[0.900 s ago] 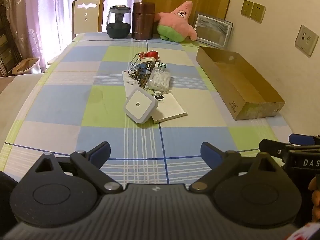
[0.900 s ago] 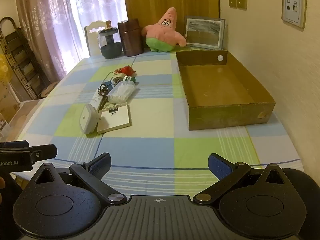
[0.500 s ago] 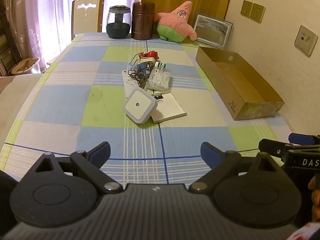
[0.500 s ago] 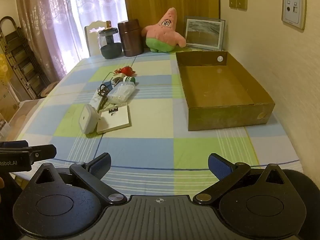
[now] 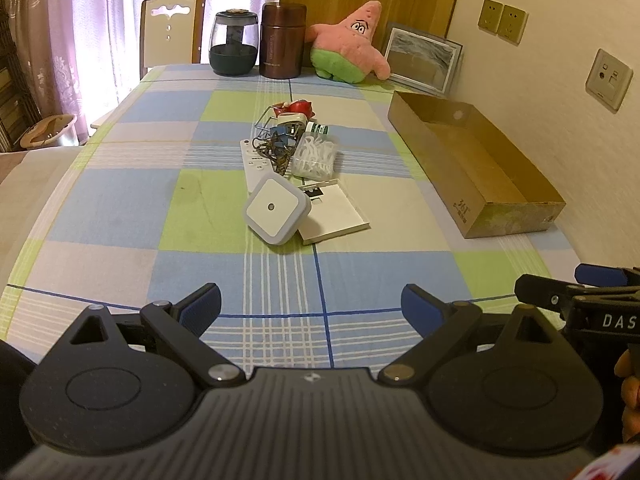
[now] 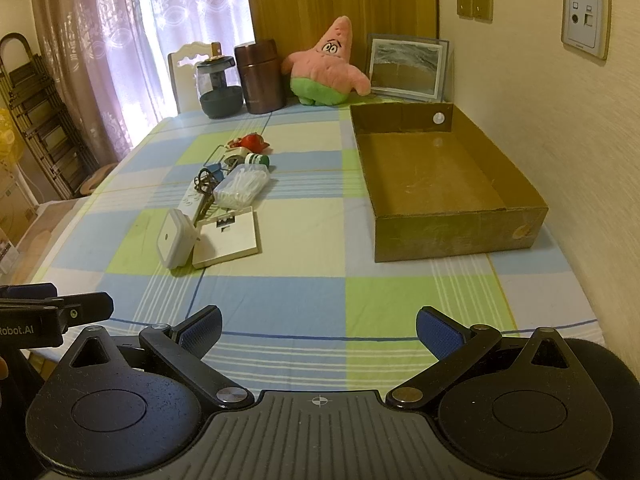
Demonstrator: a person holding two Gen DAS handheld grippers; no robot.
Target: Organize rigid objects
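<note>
Grippers unmoved: left gripper (image 5: 311, 307), right gripper (image 6: 319, 329) jaws spread, empty.

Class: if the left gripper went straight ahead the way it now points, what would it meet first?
Probably the square white night light, nearest of the pile ahead of the open left gripper. Only bare tablecloth lies between; depth is uncertain.

The right hand-held gripper (image 6: 318, 330) hovers wide apart over the checked table (image 6: 304, 216), near a cardboard box (image 6: 456, 236).

Both cameras sit low at the near end of the table (image 5: 120, 208), looking along it; both see the box (image 6: 440, 176).
</note>
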